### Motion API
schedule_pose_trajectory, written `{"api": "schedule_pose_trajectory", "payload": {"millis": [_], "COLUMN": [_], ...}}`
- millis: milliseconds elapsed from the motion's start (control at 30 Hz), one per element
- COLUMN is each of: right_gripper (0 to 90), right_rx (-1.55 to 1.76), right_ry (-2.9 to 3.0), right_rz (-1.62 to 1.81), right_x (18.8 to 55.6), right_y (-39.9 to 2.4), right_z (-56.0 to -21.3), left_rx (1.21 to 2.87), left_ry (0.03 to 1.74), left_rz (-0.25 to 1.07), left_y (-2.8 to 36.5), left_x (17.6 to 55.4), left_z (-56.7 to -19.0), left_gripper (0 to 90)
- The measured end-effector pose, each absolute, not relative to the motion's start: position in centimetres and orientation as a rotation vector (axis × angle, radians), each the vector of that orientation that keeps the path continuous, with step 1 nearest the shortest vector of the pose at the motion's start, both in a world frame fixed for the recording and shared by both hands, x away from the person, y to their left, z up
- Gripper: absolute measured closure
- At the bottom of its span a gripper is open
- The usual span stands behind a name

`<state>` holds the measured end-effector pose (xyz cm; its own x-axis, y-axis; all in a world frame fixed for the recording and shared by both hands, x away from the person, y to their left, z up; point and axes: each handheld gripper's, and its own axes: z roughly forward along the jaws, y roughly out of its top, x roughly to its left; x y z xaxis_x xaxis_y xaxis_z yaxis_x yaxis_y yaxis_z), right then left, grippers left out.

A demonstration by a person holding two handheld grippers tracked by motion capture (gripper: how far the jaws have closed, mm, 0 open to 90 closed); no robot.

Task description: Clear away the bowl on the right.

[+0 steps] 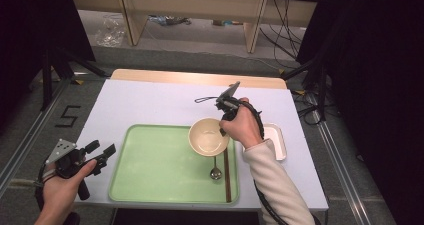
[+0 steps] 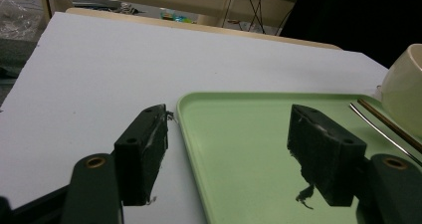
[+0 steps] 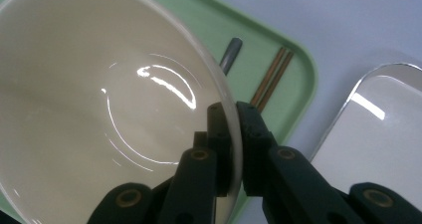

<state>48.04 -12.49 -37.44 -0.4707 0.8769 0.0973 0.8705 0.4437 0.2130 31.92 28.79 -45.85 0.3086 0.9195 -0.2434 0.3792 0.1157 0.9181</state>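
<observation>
**Bowl pinched by its rim over the green tray**

White table (image 1: 150, 100) carries a green tray (image 1: 150, 165), and a small white dish (image 1: 277, 140) lies just beside the tray's right edge. Right gripper (image 3: 230, 134) is closed on the rim of the cream bowl (image 1: 207, 136), one jaw inside and one outside the wall. Below the bowl lie a spoon (image 1: 215, 170) and chopsticks (image 1: 227, 177). Left gripper (image 2: 229, 154) stands wide open and holds nothing, with the tray's near-left corner between its jaws. I judge the bowl stiff, smooth and breakable; the thin rim is the only good place to hold, and it may slip or tilt.
</observation>
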Motion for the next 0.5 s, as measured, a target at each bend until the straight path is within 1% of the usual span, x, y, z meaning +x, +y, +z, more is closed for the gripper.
{"api": "schedule_pose_trajectory", "payload": {"millis": [333,500], "right_gripper": [86.4,86.4], "right_rx": [1.555,1.592], "right_ry": [2.673,2.674], "right_rz": [0.395,0.375], "right_x": [47.9,47.8], "right_y": [-10.9,-10.2], "right_z": [-38.1,-38.4], "left_rx": [1.462,1.466], "left_ry": [1.267,1.265], "left_rz": [0.609,0.611], "left_y": [28.8,28.7], "left_x": [31.9,31.9], "left_z": [-45.8,-45.8], "left_gripper": [32.1,32.1]}}
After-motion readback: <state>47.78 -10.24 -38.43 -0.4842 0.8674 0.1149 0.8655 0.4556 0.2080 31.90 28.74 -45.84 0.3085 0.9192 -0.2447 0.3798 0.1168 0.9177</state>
